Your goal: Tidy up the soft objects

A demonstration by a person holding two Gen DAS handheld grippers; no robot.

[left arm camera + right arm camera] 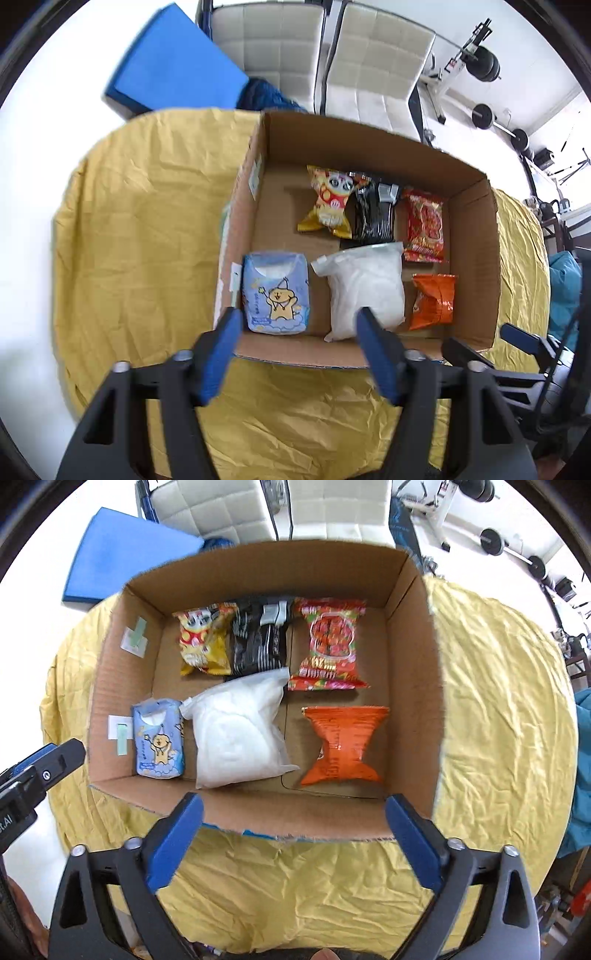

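An open cardboard box (476, 266) (417, 686) sits on a yellow cloth. Inside lie a blue tissue pack (276, 293) (159, 744), a white soft bag (364, 286) (236, 734), a yellow snack bag (328, 201) (203, 642), a black packet (373, 214) (260, 638), a red packet (424, 225) (330, 644) and an orange bag (433, 301) (343, 746). My left gripper (297, 317) is open and empty above the box's near wall. My right gripper (295, 805) is open and empty at the near wall.
The yellow cloth (140, 229) (498, 686) covers the table around the box. A blue folded mat (173, 62) (122, 557) and white padded chairs (373, 66) stand behind. The other gripper shows at the right edge (517, 339) and at the left edge (48, 760).
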